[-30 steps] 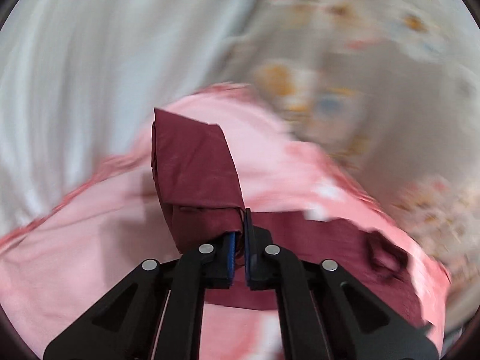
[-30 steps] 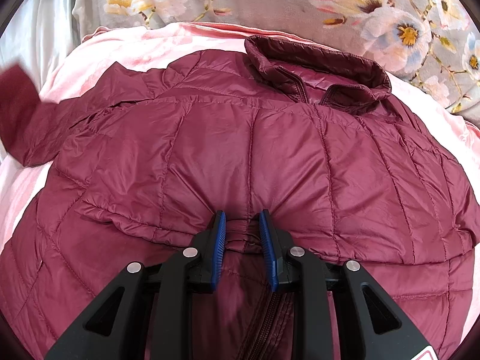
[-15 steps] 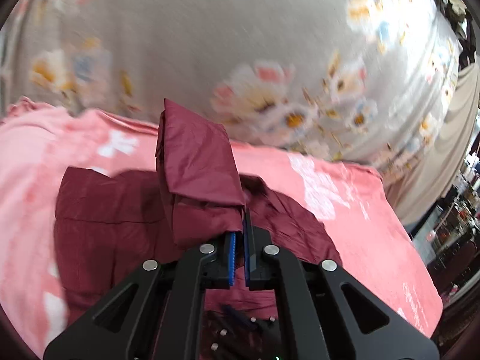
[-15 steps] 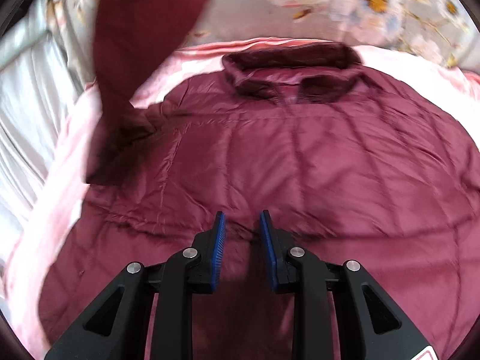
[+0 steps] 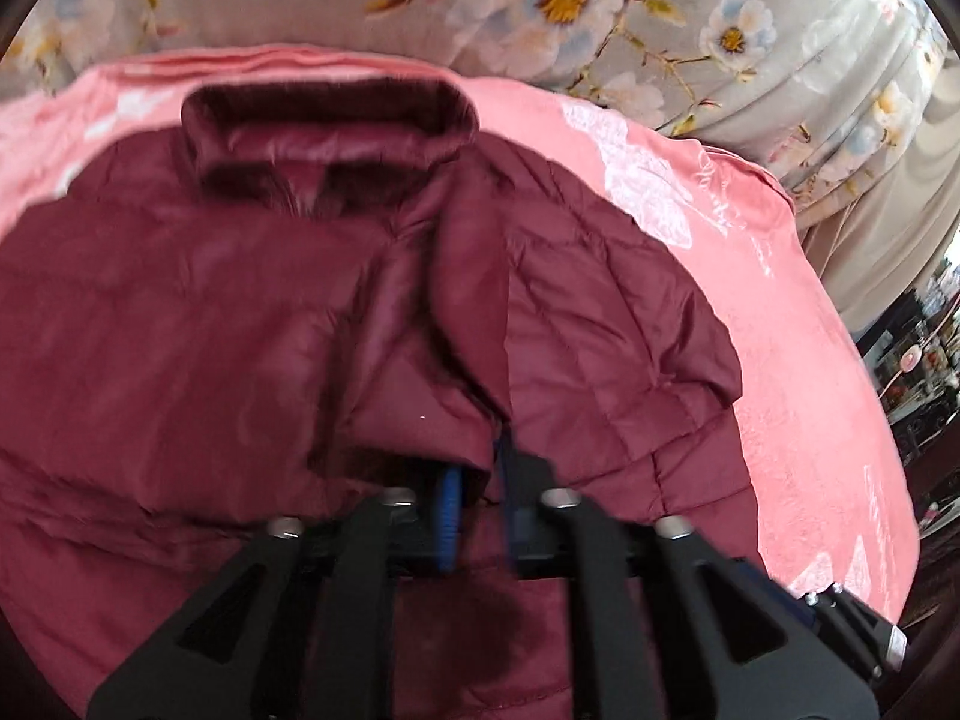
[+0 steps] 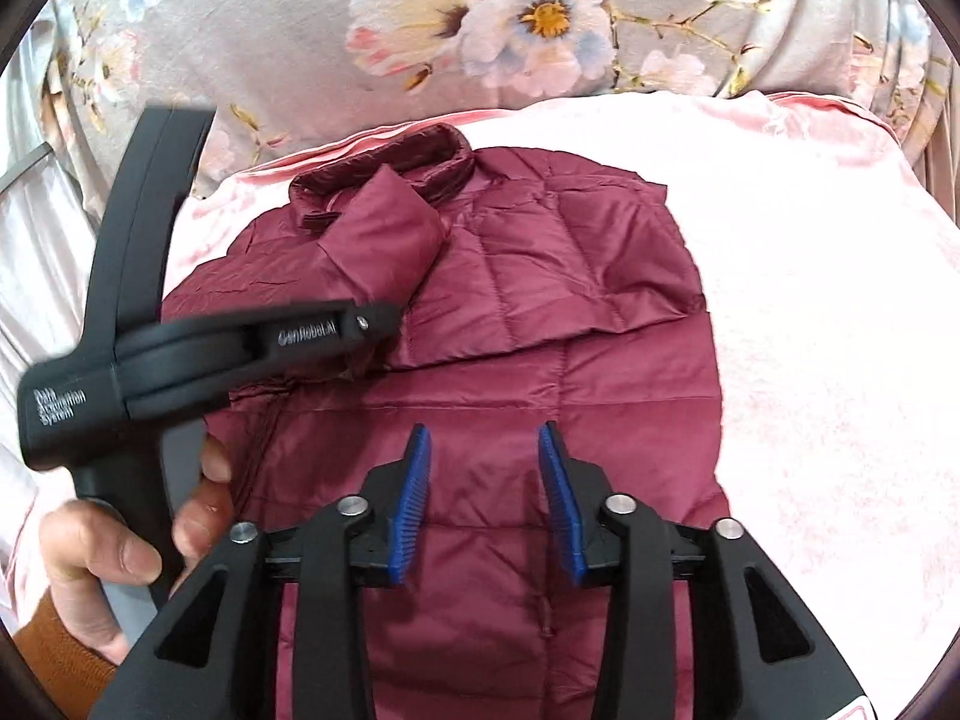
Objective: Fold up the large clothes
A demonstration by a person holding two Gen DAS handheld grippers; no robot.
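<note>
Nearest in the right wrist view, the right gripper (image 6: 483, 498) hangs with its blue-padded fingers spread wide apart, holding nothing, above the lower part of a maroon quilted jacket (image 6: 600, 408). To its left, a bare hand (image 6: 114, 546) grips the handle of the left gripper (image 5: 477, 498), which reaches across the jacket. In the left wrist view its blue pads are close together, pinching the end of a sleeve (image 6: 384, 234) that lies folded across the jacket's chest. The other sleeve is also folded in over the front. The jacket lies flat, collar (image 5: 327, 120) farthest away, on a pink blanket (image 6: 840, 300). Beyond it rises a grey fabric with large flowers (image 6: 540, 18).
</note>
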